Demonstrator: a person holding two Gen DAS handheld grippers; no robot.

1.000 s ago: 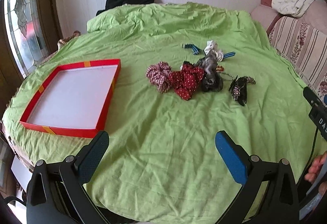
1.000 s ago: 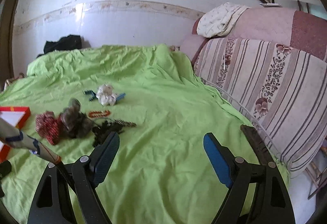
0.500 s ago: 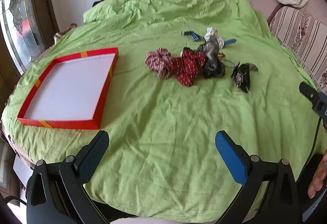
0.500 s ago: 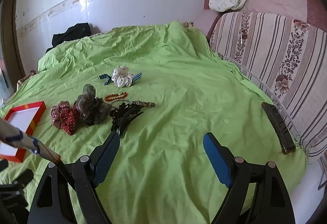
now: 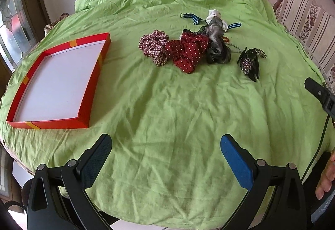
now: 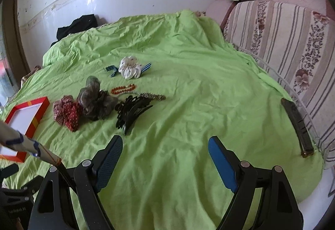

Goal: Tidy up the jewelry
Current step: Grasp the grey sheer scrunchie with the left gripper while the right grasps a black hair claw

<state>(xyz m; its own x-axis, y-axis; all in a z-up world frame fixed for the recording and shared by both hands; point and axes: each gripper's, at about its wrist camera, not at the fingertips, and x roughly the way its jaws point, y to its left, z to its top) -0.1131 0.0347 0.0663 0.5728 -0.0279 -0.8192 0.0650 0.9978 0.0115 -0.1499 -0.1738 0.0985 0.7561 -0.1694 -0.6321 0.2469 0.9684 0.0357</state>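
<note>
No readable text on the red tray [image 5: 92, 91] or hair accessories. Small pale lettering on the black device body [image 6: 14, 210] at bottom left of right wrist view, too blurred to read.

Four scrunchies [image 5: 189, 52], one tray [image 5: 95, 81], two claw clips [image 6: 130, 111].

Left tool [image 5: 165, 146] spread wide above green sheet [image 5: 167, 108]; red tray [image 5: 92, 87] left; scrunchies [image 5: 184, 49] beyond.
</note>
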